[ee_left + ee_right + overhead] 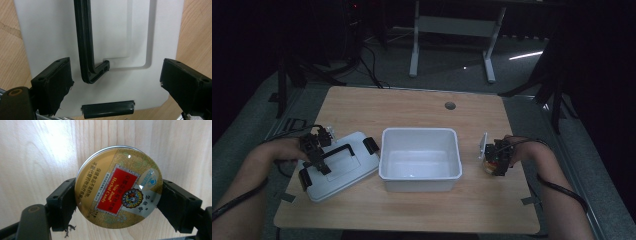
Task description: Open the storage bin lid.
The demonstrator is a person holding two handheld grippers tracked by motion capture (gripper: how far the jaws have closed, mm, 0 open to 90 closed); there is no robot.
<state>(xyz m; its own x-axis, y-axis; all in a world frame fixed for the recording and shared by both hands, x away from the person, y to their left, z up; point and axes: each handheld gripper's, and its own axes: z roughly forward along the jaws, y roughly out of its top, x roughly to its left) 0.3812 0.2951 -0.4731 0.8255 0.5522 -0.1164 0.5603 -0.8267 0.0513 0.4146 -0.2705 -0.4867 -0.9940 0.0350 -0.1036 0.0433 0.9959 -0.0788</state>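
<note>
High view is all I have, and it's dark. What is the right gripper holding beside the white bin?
Observer: A round gold candy tin with a red label, clamped by its rim between the right gripper jaws.
Operator: Is it in the bin yet?
Observer: No. In the right gripper view only bare wooden table lies behind it.
Operator: And the left gripper?
Observer: The left gripper is open over the white lid; the lid's black handle runs between the jaws, with neither pad touching it.
</note>
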